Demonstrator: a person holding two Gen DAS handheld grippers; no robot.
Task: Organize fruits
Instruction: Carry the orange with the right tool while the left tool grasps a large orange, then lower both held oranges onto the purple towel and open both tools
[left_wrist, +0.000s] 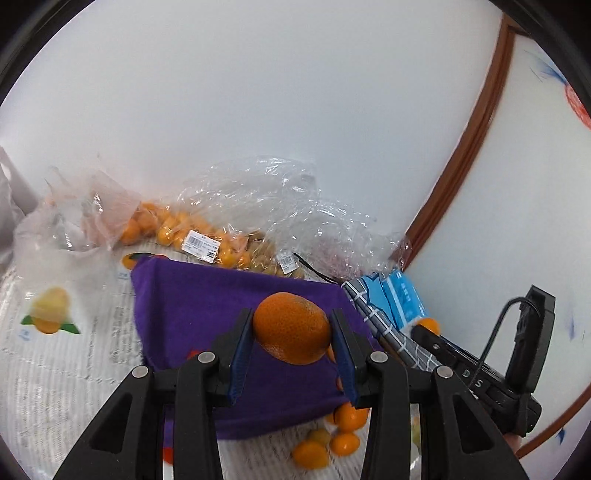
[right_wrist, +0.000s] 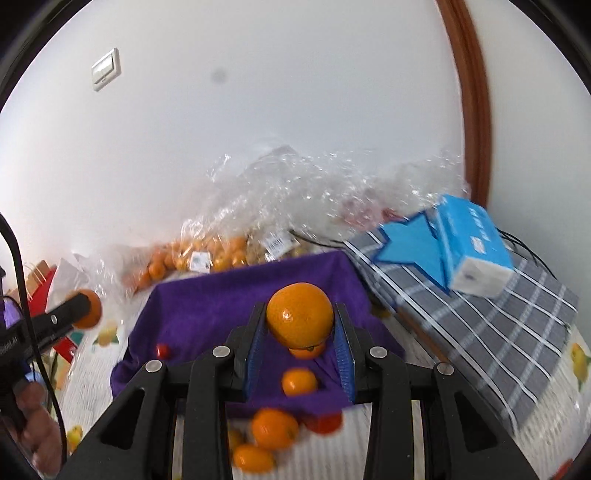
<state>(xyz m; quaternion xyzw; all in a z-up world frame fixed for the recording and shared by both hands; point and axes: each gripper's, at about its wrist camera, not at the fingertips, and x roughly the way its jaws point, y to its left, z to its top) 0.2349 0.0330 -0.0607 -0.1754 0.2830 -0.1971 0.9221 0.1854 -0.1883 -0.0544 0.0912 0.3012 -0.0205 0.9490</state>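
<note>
We see one orange (left_wrist: 291, 328) lodged between the blue pads of our left gripper (left_wrist: 292, 332), which pinches it above the purple cloth (left_wrist: 207, 295). Our right gripper (right_wrist: 300, 325) likewise clamps a second orange (right_wrist: 300, 314) at its fingertips. Loose oranges (right_wrist: 273, 428) lie below and just behind those tips. Both grippers tilt downward toward the cloth, side by side.
</note>
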